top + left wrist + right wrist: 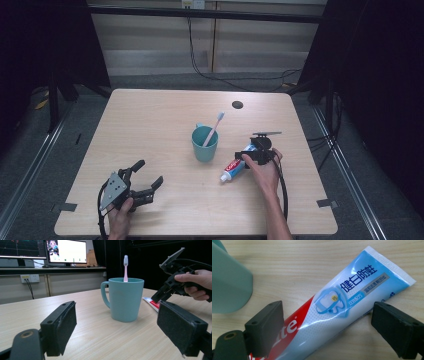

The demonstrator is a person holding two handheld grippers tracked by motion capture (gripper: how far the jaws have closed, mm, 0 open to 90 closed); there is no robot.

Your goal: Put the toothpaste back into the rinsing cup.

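Black two-jaw left gripper (145, 180) with grey three-cornered plate, screw holes, trailing black cable. Matching right gripper (248, 156), rough dark pads (398, 330), round brass-rimmed holes. Bare forearms, no sleeves.

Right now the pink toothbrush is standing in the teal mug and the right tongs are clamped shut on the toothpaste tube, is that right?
Not quite. The pink toothbrush does stand in the teal mug, but the right tongs are open, not clamped. The right gripper view shows both pads spread wide, with the toothpaste tube lying flat on the table between them.
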